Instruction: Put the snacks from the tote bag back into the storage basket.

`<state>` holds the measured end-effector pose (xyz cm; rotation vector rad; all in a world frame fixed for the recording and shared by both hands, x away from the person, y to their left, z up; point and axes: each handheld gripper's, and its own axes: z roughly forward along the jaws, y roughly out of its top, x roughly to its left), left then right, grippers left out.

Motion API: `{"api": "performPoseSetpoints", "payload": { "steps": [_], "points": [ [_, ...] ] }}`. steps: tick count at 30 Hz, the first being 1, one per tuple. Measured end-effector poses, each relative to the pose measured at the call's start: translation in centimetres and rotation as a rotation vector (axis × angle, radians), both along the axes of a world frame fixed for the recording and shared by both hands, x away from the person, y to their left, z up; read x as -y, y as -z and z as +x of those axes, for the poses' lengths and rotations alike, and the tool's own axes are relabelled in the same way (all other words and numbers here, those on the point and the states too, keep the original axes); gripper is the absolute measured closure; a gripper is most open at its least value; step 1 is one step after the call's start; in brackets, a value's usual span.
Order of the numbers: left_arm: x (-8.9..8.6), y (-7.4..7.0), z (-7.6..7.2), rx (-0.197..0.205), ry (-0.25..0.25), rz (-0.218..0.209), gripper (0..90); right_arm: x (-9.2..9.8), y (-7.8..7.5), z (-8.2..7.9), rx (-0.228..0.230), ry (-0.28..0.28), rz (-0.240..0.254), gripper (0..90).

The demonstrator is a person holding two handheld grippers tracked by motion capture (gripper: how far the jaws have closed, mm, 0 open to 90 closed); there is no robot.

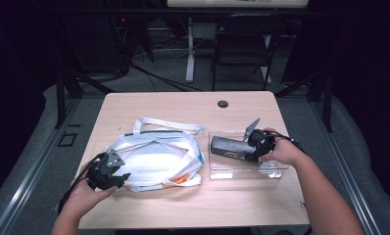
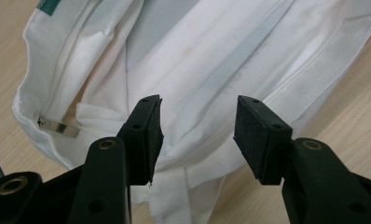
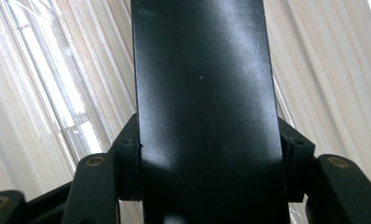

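While the left gripper (image 2: 197,135) gapes over the white bag (image 1: 154,159), the right gripper (image 1: 254,147) clamps a black box (image 1: 230,147) at three o'clock.

Before you stands one wooden table (image 1: 149,105), and on it lies one white cloth bag (image 1: 156,159) with two long straps, one of them (image 1: 171,126) looped out flat behind the bag. Beside the bag sits one clear plastic tray (image 1: 232,171), and over it one black box (image 1: 228,148). You work with two grippers: one left gripper (image 1: 115,180) at the bag's edge and one right gripper (image 1: 249,149) at the box. Each gripper carries two black jaws, four in all. One metal zipper pull (image 2: 58,127) shows on the bag. One round dark cap (image 1: 223,104) sits near the table's far edge. Behind the table stands one dark chair (image 1: 242,46).
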<state>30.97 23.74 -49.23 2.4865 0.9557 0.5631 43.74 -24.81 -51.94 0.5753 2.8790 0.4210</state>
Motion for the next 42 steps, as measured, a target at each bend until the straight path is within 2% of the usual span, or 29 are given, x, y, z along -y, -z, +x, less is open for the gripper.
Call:
{"api": "performPoseSetpoints", "payload": {
  "steps": [2,13,24,32,38,42],
  "points": [
    [0.0,0.0,0.0,0.001,0.0,0.001,51.1,0.0,0.2,0.0,0.002,0.004,0.012,40.3],
    [0.1,0.2,0.0,-0.011,0.003,0.014,51.1,-0.2,0.8,0.2,-0.011,0.016,-0.012,39.8],
    [0.0,0.3,0.0,-0.002,-0.005,0.019,51.0,-0.6,0.6,0.3,0.008,0.014,-0.024,36.8],
    [0.0,0.3,0.0,0.002,-0.004,0.017,51.1,-0.7,0.3,0.2,0.025,0.047,0.017,31.1],
    [-0.1,0.2,0.1,0.004,-0.005,0.014,51.1,-1.0,-0.4,-0.2,0.042,0.054,0.036,30.3],
    [-0.2,0.1,0.3,0.006,0.0,0.009,51.1,-1.4,-0.8,-0.5,0.052,0.066,0.031,30.5]
  ]
}}
